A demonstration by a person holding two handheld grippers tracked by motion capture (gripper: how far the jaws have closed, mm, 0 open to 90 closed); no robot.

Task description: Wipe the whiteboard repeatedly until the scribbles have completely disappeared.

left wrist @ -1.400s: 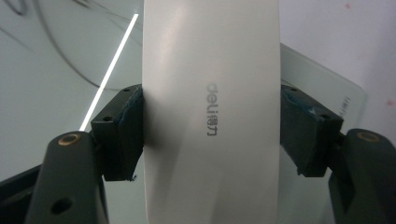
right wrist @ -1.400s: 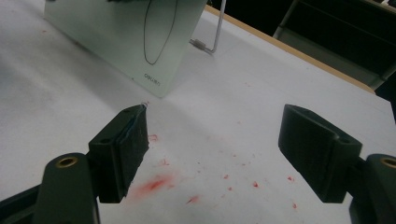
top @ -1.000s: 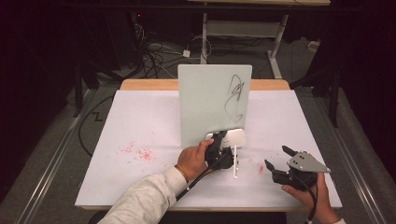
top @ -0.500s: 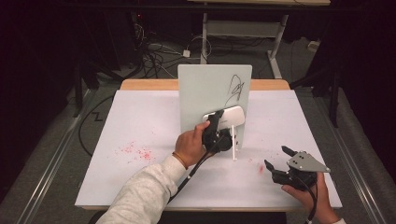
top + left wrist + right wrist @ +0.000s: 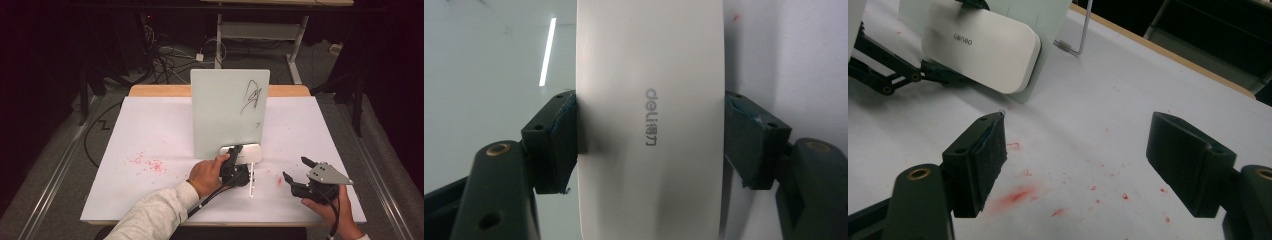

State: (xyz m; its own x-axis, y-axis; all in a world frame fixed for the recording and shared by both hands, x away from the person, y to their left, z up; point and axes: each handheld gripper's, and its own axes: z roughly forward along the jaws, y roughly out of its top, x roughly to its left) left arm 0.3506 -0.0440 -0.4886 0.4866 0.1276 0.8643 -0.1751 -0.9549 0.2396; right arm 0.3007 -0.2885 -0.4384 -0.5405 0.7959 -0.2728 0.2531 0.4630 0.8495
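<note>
Eraser (image 5: 649, 120) clamped in left gripper (image 5: 236, 161) fingers — pressed at whiteboard (image 5: 227, 112) base.
Right gripper (image 5: 300, 175) fingers spread, empty — low over bench (image 5: 150, 135).

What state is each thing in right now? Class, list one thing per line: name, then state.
Whiteboard: upright, black scribbles top right.
Whiteboard eraser: clamped, at the board's lower edge.
Left gripper: shut on the eraser.
Right gripper: open, empty.
Table cover: red-stained.

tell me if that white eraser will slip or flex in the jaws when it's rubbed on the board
The eraser looks like a rigid plastic shell, so it probably won't flex. Its smooth, rounded sides could slip, though the left gripper clamps it squarely on both sides. The upright board may tip if pushed hard.
</note>
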